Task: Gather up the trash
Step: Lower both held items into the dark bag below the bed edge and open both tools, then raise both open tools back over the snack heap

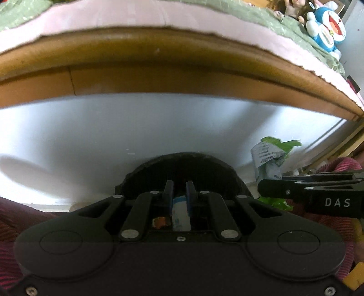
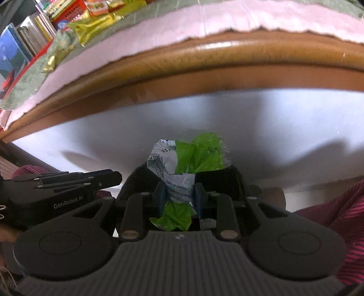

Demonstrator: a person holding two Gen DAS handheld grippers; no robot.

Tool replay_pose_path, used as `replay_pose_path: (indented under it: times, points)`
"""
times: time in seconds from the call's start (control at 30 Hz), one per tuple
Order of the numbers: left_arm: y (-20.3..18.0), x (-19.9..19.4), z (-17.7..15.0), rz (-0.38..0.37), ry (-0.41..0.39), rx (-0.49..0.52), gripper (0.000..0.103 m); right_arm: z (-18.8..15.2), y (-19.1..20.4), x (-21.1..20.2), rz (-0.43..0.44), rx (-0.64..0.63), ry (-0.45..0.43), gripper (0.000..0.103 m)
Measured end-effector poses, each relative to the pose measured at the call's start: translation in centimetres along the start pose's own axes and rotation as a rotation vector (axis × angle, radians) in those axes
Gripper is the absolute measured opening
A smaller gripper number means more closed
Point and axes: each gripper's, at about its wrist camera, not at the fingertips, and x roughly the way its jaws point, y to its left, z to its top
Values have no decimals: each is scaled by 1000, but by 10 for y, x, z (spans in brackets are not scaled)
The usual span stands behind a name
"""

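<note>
Overhead of both grippers, a wooden table edge [image 1: 159, 68] runs across the full width of each view, covered by a pink cloth [image 1: 113, 16] with a green cloth [image 2: 159, 9] laid on top. Beyond the fingertips and under that edge lies a pale floor [image 1: 91, 136].

Directly ahead of both grippers, a dark bin [image 1: 188, 168] stands on the floor, its curved rim just past the fingertips in each wrist view.

Right gripper [image 2: 179, 195]: clenched on a crumpled green and white wrapper [image 2: 182, 164]. The wrapper is pinched at its white printed middle between the blue pads; its green ends project forward past the fingertips and back toward the gripper body. It hangs over the near rim of the bin.

Left gripper [image 1: 179, 195]: jaws drawn almost together on a small white and blue item [image 1: 180, 214], which sits between the pads and extends back toward the gripper body. Its type cannot be determined. It is positioned above the bin opening.

Far to the right of the left gripper, a blue and white plush toy [image 1: 327, 27] rests on the table top. Far to the left of the right gripper, books [image 2: 20, 43] and yellow snack packets [image 2: 95, 27] occupy the table.
</note>
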Motion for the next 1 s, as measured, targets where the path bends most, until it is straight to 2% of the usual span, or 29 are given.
replay_pose_path:
  times: [0.17, 0.2, 0.27, 0.4, 0.7, 0.83, 1.0]
  points:
    - [-3, 9, 1, -1, 19, 6, 14, 0, -1, 13, 1, 5, 39, 37]
    - [-3, 10, 1, 0, 21, 5, 14, 0, -1, 14, 1, 6, 41, 45]
    - [-3, 13, 1, 4, 25, -3, 20, 0, -2, 15, 5, 13, 39, 53]
    - [-1, 13, 1, 10, 22, -9, 34, 4, -2, 17, 4, 18, 33, 54]
    - [-2, 3, 2, 30, -7, 1, 46, 0, 0, 9, 0, 1, 16, 56]
    - [-5, -9, 4, 34, -41, 15, 49, 3, 5, -2, 13, -43, -11, 59]
    - [-13, -46, 10, 52, -184, 70, 57, 12, 14, -31, 88, -147, -89, 68]
